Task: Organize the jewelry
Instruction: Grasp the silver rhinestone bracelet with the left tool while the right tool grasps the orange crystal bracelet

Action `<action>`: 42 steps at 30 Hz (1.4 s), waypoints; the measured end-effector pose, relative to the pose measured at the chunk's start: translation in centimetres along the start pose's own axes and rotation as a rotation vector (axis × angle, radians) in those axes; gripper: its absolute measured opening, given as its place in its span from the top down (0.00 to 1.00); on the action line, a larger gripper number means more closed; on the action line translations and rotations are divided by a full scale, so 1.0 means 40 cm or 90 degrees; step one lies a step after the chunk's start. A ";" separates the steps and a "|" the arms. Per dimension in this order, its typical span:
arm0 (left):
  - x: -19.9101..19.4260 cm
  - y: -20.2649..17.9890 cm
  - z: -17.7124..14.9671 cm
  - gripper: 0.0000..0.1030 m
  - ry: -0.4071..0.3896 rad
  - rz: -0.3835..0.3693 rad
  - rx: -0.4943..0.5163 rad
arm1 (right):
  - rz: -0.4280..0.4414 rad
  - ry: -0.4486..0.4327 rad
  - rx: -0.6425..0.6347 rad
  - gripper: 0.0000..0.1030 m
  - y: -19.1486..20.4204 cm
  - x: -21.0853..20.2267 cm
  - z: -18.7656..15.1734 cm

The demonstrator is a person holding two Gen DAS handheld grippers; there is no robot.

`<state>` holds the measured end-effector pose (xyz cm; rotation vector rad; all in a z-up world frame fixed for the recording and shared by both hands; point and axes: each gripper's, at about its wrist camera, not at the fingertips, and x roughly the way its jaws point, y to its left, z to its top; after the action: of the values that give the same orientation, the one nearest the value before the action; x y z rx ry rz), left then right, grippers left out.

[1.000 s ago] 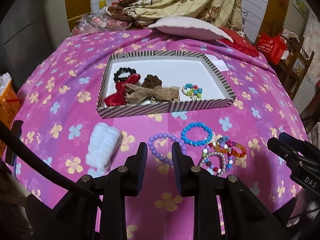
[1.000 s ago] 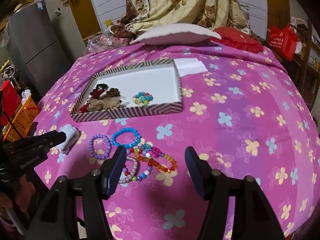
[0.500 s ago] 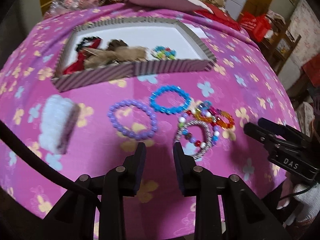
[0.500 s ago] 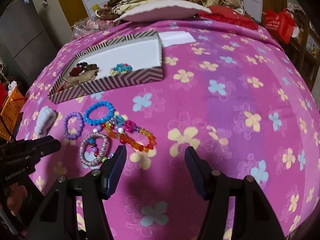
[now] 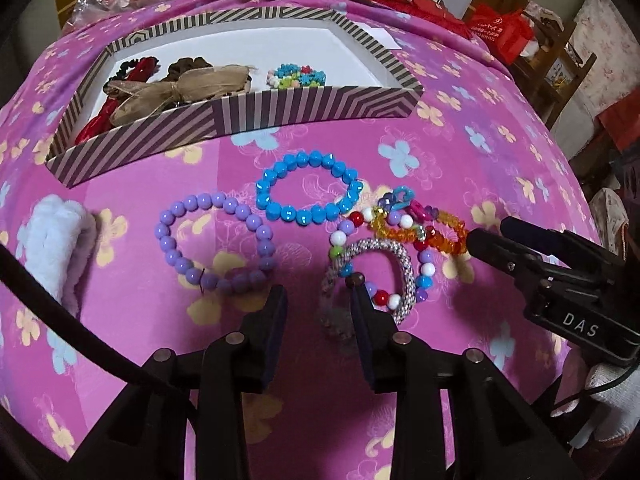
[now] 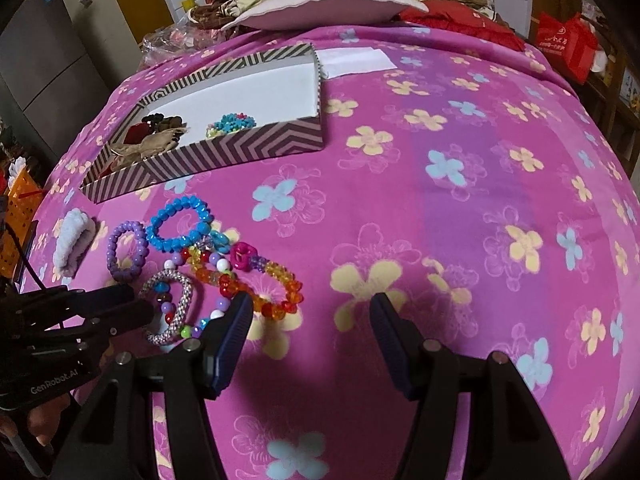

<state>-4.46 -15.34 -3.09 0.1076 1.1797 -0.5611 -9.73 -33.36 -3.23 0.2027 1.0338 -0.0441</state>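
- Hovering low over a bed spread with a pink flowered blanket (image 5: 460,168), the left gripper (image 5: 318,312) has its fingers released and spreading wider, nothing pressed between them.
- Just ahead of its right finger lies a silver beaded bracelet (image 5: 402,264), tangled with a multicoloured bead bracelet (image 5: 425,270); that finger's tip overlaps their near edge, though contact cannot be told.
- Ahead of its left finger rests a purple bead bracelet (image 5: 216,244), and beyond both fingers a blue faceted bracelet (image 5: 308,192).
- An orange crystal bracelet (image 5: 436,236) lies to the right of them, near the tip of the right gripper (image 6: 312,312).
- The right gripper's fingers are released and wide apart, only blanket between them; the orange bracelet sits just past its left finger.
- Farther beyond stands a striped box (image 5: 304,110) holding a flower-bead bracelet (image 5: 296,76) and hair bows (image 5: 176,88).
- A white knitted scrunchie (image 5: 56,240) lies far left of the fingers.
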 end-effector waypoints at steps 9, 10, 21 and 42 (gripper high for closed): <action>-0.003 0.008 -0.002 0.75 -0.007 -0.018 0.022 | 0.004 0.000 -0.013 0.38 0.008 0.028 0.015; -0.006 0.009 -0.002 0.75 -0.008 -0.021 0.022 | 0.004 -0.002 -0.016 0.39 0.011 0.031 0.017; -0.069 0.037 0.006 0.75 -0.034 -0.036 0.006 | -0.057 -0.025 -0.143 0.84 0.079 0.055 0.010; -0.160 0.067 0.059 0.75 -0.085 0.006 -0.018 | -0.039 -0.121 -0.173 0.91 0.123 -0.139 0.127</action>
<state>-2.88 -11.62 3.01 0.0512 1.0556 -0.5345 -7.61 -29.84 4.76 -0.0798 0.8461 0.0226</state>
